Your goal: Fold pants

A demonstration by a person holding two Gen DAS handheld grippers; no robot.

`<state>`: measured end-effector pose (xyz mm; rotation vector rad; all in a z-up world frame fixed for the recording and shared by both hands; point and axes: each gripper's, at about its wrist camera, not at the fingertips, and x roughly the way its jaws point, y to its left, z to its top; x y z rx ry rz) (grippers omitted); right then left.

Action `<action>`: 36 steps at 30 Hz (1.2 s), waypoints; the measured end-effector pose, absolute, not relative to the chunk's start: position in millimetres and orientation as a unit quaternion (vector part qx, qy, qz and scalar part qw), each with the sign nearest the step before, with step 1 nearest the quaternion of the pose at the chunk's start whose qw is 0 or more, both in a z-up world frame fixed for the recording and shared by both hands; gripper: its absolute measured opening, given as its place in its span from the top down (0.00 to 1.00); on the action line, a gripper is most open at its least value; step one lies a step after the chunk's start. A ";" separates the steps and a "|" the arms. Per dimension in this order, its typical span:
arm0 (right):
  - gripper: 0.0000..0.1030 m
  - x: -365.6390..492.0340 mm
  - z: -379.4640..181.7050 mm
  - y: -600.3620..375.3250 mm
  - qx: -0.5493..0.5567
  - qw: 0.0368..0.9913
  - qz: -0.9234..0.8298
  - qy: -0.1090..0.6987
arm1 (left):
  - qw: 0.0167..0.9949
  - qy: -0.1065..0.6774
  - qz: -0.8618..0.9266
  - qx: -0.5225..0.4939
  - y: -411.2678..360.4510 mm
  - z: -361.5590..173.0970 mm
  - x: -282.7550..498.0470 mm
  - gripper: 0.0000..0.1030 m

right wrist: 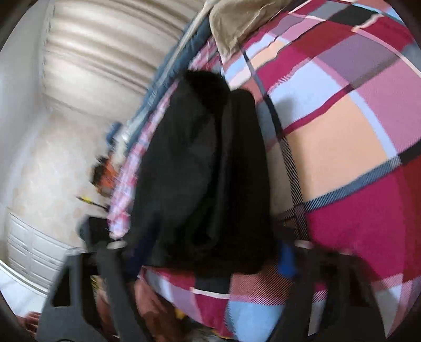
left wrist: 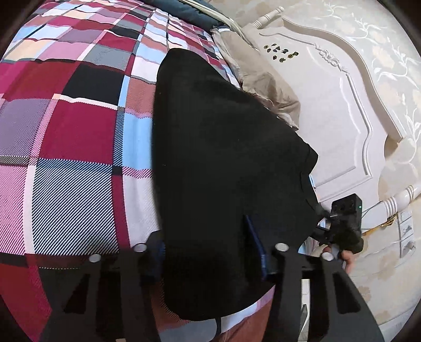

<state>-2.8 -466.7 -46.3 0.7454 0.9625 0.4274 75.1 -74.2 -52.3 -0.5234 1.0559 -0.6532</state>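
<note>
Black pants (left wrist: pixel 226 163) lie bunched in a dark, featureless mass on a bed covered by a plaid bedspread (left wrist: pixel 79 118) of red, pink, pale blue, grey and black squares. In the left wrist view the cloth spreads wide near the camera and narrows to a rounded end farther up the bed; its right edge falls close to the side of the bed by a white carved headboard (left wrist: pixel 336 110). The left gripper (left wrist: pixel 210 252) stands with its jaws spread wide, the black cloth filling the gap between them; whether the cloth is pinched cannot be told. The right gripper (left wrist: pixel 344 226) shows at the pants' right edge, a hand behind it.

From the right wrist, a blurred frame, the pants (right wrist: pixel 200 179) run as a long folded strip away from the camera, along the bedspread's (right wrist: pixel 342 131) edge. The right gripper (right wrist: pixel 208 252) is also spread wide with cloth between its fingers, its hold unclear. Open plaid stretches to the right of the garment in this view; a beige pillow (right wrist: pixel 236 23) sits at the far end of the bed. No readable writing or label appears on the pants.
</note>
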 end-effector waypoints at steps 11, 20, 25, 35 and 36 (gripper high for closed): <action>0.61 -10.3 -45.8 -466.8 0.376 0.794 0.205 0.432 | 0.812 0.465 -0.293 -0.197 -78.3 -39.0 67.0 0.69; 0.61 -1.3 -46.0 -447.6 0.372 0.790 0.220 0.435 | 0.824 0.455 -0.274 -0.197 -62.4 -35.1 64.7 0.70; 0.61 10.7 -48.9 -427.7 0.365 0.784 0.239 0.442 | 0.830 0.451 -0.259 -0.202 -41.0 -32.5 59.5 0.70; 0.61 41.5 -49.2 -357.0 0.343 0.762 0.301 0.459 | 0.841 0.438 -0.214 -0.235 24.0 -32.3 39.1 0.70; 0.61 44.0 -48.5 -349.4 0.339 0.761 0.307 0.460 | 0.842 0.437 -0.208 -0.240 34.2 -33.1 35.5 0.70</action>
